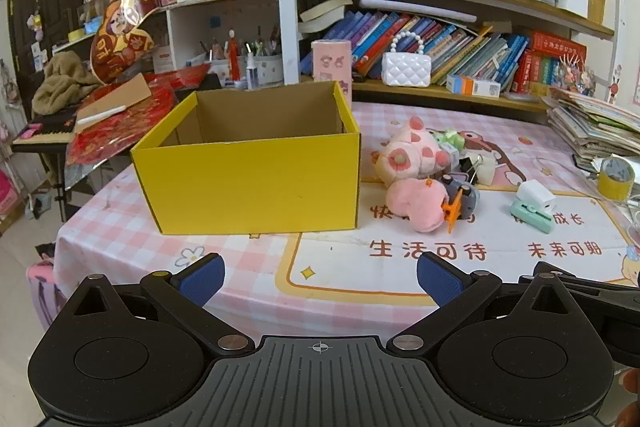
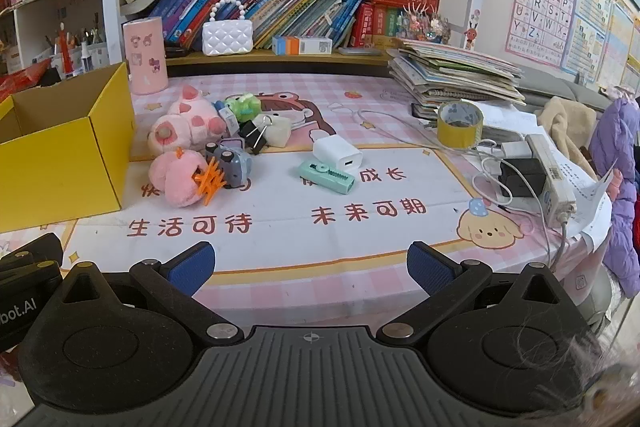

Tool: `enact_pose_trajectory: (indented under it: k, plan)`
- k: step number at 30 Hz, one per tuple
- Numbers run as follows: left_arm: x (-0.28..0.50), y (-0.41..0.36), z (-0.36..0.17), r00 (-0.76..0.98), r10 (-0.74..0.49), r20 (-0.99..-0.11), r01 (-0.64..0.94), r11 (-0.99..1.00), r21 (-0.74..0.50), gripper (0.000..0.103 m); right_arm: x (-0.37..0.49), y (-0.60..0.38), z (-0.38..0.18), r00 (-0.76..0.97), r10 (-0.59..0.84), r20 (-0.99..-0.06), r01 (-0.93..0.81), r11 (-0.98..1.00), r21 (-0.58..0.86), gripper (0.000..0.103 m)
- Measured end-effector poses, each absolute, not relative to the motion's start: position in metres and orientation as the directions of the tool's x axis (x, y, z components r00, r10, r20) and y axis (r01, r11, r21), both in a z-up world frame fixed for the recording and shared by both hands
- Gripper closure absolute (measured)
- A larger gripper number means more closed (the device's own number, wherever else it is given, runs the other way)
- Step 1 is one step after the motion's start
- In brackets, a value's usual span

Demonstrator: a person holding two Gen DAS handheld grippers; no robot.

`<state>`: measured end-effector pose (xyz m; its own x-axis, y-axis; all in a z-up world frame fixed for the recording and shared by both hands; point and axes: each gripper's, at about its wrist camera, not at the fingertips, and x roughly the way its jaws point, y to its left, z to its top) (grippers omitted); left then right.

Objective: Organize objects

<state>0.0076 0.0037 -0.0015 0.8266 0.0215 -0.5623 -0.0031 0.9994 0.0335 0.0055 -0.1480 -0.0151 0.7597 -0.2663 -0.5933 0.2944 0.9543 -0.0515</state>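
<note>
An empty yellow cardboard box (image 1: 248, 179) stands open on the table, also at the left in the right wrist view (image 2: 60, 163). To its right lies a pile: a pink spotted plush (image 2: 188, 125), a round pink plush (image 2: 176, 179), an orange clip (image 2: 209, 183), a grey toy (image 2: 232, 167), a black binder clip (image 2: 254, 135), a green frog toy (image 2: 242, 107). A white charger (image 2: 338, 155) and a mint green stapler-like item (image 2: 326, 177) lie apart. My left gripper (image 1: 320, 279) and right gripper (image 2: 310, 269) are open and empty near the table's front edge.
A yellow tape roll (image 2: 460, 125), a book stack (image 2: 452, 75), a power strip with cables (image 2: 548, 175) sit at the right. A pink cylinder (image 2: 145, 55) stands behind the box. Bookshelves (image 2: 280, 55) line the back. The pink checked tablecloth (image 2: 320, 235) covers the table.
</note>
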Motion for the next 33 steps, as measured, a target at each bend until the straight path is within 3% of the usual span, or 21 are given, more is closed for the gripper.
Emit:
enact_pose_trajectory:
  k: [33]
  plan:
    - [0.0100,0.0072,0.0008,0.826,0.004,-0.564,0.010,1.000,0.022,0.000,0.0067,-0.1460,-0.0155,0.761,-0.261,-0.594,0.291,0.955,-0.047,0.000]
